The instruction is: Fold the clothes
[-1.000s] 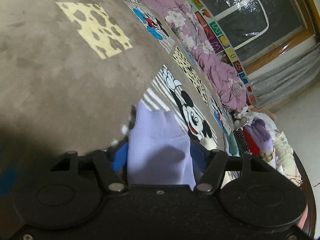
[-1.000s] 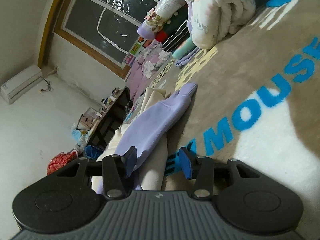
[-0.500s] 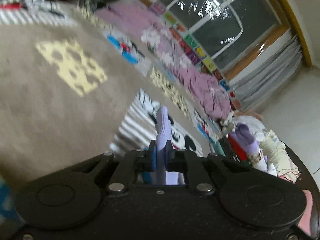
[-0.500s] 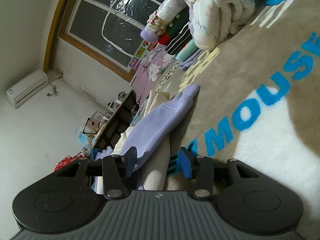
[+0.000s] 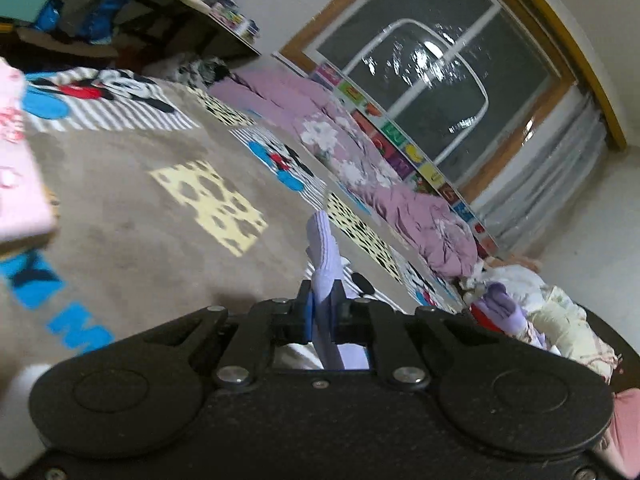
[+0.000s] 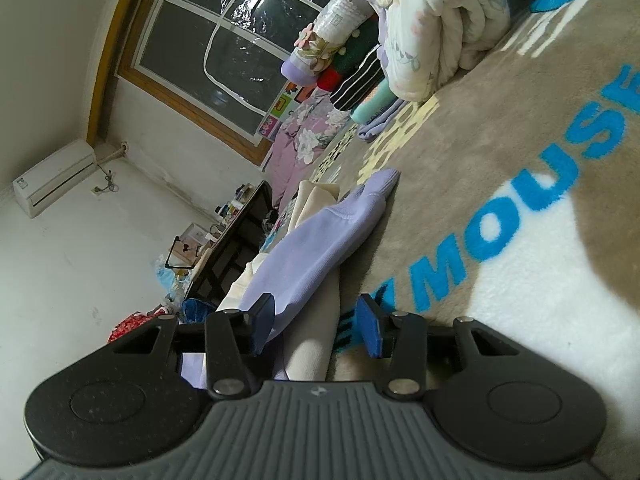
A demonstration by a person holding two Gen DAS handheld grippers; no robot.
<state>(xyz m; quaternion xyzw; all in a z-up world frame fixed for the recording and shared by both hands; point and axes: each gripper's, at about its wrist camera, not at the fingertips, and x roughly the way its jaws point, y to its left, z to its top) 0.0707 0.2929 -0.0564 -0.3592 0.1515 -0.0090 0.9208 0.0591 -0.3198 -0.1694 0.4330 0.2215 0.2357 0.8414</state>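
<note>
Left claw (image 5: 323, 312) clamped on lilac garment (image 5: 325, 258); ribbed cuff sticks up past pads, rest of cloth hidden behind claw body. Right claw (image 6: 316, 322) apart, pads either side of lilac sleeve (image 6: 316, 248) and cream cloth (image 6: 316, 340) under it; contact with either unclear. Garment lies on Mickey Mouse blanket (image 6: 500, 184). Pink item (image 5: 18, 176) at left edge blurred, cut off. Rolled floral quilt (image 6: 432, 20) beyond, top cropped.

Lavender knit garment (image 5: 325, 276) pinched between the left jaws, its ribbed cuff poking out beyond them; its sleeve (over cream cloth (image 6: 316, 344)) lies slack between the right jaws.
</note>
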